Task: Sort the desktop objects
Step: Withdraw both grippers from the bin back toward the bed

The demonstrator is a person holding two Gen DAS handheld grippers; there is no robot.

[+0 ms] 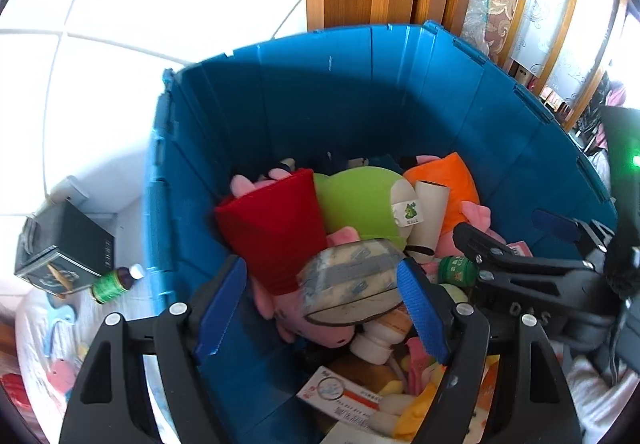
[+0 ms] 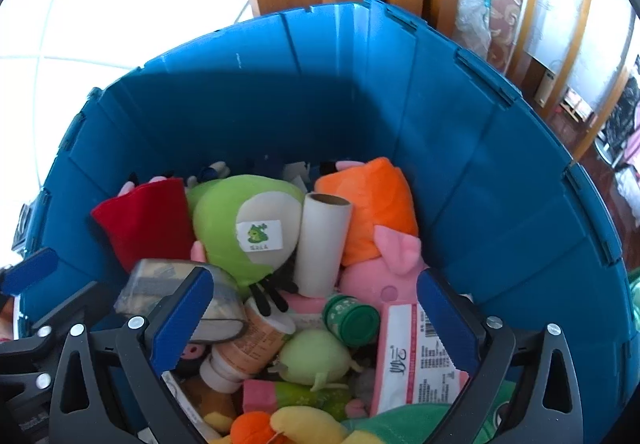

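blue bin (image 1: 320, 92) crammed w/ plush toys. left gripper (image 1: 324, 308) wide around tape roll (image 1: 352, 284), right gripper (image 2: 316, 320) wide, empty. risks snagging toys when lifting out.

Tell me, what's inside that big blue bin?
The blue bin holds a heap: red, green and orange plush toys, a cardboard tube, a green-capped bottle. Whatever lies beneath the heap is covered.

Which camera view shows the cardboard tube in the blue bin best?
The right wrist view: the tube stands nearly whole there, open top and full side visible, between the green plush and the orange plush. The left wrist view shows the tube smaller, its lower end hidden.
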